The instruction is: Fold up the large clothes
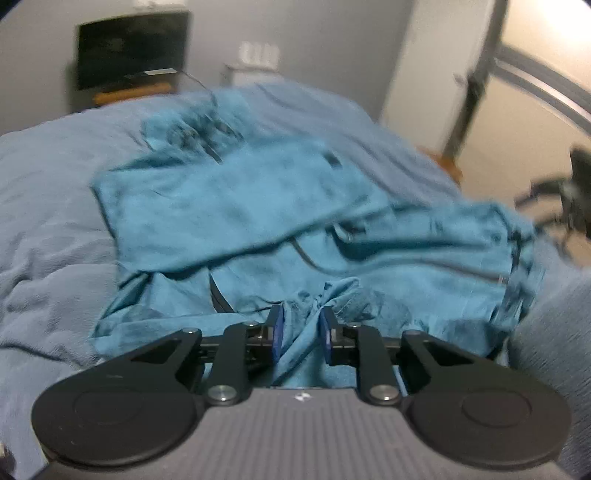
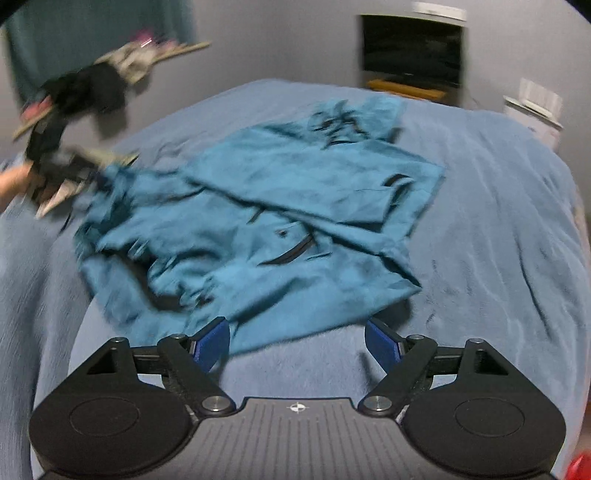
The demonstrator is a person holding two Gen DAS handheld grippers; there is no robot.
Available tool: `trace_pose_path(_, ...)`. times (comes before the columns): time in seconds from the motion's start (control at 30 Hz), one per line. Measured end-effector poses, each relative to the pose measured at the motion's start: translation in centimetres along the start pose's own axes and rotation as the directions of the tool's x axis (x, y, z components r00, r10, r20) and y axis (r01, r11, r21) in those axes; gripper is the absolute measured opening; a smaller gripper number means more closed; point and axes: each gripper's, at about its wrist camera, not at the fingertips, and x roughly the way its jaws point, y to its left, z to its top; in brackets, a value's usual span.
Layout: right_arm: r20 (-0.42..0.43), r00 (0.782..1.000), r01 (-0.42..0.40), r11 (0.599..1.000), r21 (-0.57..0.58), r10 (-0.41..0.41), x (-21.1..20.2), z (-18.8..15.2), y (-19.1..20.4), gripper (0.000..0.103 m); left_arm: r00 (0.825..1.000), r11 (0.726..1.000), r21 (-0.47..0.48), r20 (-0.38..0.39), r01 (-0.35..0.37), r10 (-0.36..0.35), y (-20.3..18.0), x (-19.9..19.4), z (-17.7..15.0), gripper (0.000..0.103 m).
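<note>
Teal jacket (image 2: 258, 221) lies crumpled, partly folded, on blue bedspread (image 2: 498, 221).

Grey walls (image 2: 277, 48). Bed with blue-grey blanket (image 2: 498, 221) fills near scene. Dark TV screen (image 1: 131, 48) on wooden stand (image 1: 133, 90) against far wall. White door (image 1: 432, 74) at right. Teal curtain (image 2: 92, 26) far left. Dim light.

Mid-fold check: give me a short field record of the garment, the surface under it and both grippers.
garment: teal jacket, rumpled, one side folded over, dark zip pocket showing
surface: blue blanket on the bed
left gripper: pads pinching a bunched jacket edge
right gripper: jaws wide apart, nothing between them, over the blanket at the jacket's near hem
background: dark screen by the wall
</note>
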Motion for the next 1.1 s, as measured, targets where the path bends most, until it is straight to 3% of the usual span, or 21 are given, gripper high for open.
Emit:
trace_pose_path(0.13, -0.096, 0.995, 0.000, 0.975, -0.222, -0.022, 0.8, 0.1, 2.2, 0.082, 0.998, 0.999, -0.030, 0.050, -0.038, 0.039, -0.5, -1.6, 0.2, 0.014)
trace_pose_path(0.3, -0.056, 0.998, 0.006, 0.909, -0.416, -0.032, 2.3, 1.0, 4.1, 0.082, 0.997, 0.996, -0.076, 0.065, -0.042, 0.047, 0.1, -1.7, 0.2, 0.014)
trace_pose_path(0.4, -0.055, 0.998, -0.044, 0.878, -0.478, 0.020, 3.8, 1.4, 4.3, 0.072, 0.996, 0.995, -0.091, 0.069, -0.044, 0.051, 0.4, -1.4, 0.4, 0.014)
trace_pose_path(0.5, -0.066, 0.993, -0.116, 0.896, -0.429, 0.097, 4.8, 2.4, 3.0, 0.043, 0.995, 0.993, -0.105, 0.081, -0.051, 0.060, 0.7, -1.3, 0.8, 0.014)
trace_pose_path(0.53, -0.042, 0.992, -0.122, 0.907, -0.403, 0.115, 4.8, 3.0, 2.4, 0.026, 0.994, 0.993, -0.109, 0.088, -0.053, 0.062, 0.9, -1.3, 1.1, 0.014)
trace_pose_path(0.6, 0.050, 0.991, -0.102, 0.936, -0.337, 0.126, 4.4, 4.1, 0.9, 0.016, 0.991, 0.991, -0.120, 0.108, -0.064, 0.077, 1.3, -1.3, 1.7, 0.014)
trace_pose_path(0.63, 0.095, 0.988, -0.088, 0.951, -0.297, 0.122, 4.1, 4.7, 0.2, 0.005, 0.990, 0.990, -0.129, 0.119, -0.065, 0.080, 1.6, -1.3, 2.0, 0.014)
trace_pose_path(0.77, 0.225, 0.968, -0.077, 0.986, -0.145, 0.109, 4.0, 7.1, -2.3, 0.004, 0.983, 0.983, -0.166, 0.150, -0.080, 0.105, 3.4, -0.6, 3.8, 0.012)
trace_pose_path(0.83, 0.255, 0.961, -0.076, 0.991, -0.110, 0.102, 4.5, 8.1, -2.8, 0.003, 0.979, 0.979, -0.181, 0.164, -0.094, 0.124, 4.3, -0.1, 4.8, 0.008)
trace_pose_path(0.87, 0.266, 0.959, -0.075, 0.994, -0.084, 0.095, 4.8, 8.6, -3.0, 0.003, 0.975, 0.976, -0.189, 0.173, -0.110, 0.143, 4.8, 0.0, 5.2, 0.000)
trace_pose_path(0.93, 0.289, 0.955, -0.062, 0.998, -0.029, 0.068, 5.3, 9.4, -3.8, 0.003, 0.961, 0.965, -0.210, 0.193, -0.159, 0.200, 6.0, 0.2, 6.2, 0.000)
trace_pose_path(1.03, 0.317, 0.947, -0.067, 0.996, 0.055, 0.046, 6.0, 10.3, -5.4, 0.003, 0.948, 0.947, -0.280, 0.227, -0.156, 0.223, 8.4, 0.4, 7.3, 0.000)
trace_pose_path(1.1, 0.328, 0.944, -0.065, 0.993, 0.099, 0.029, 6.8, 11.0, -6.3, 0.002, 0.954, 0.942, -0.307, 0.217, -0.136, 0.208, 9.8, 1.1, 7.9, 0.000)
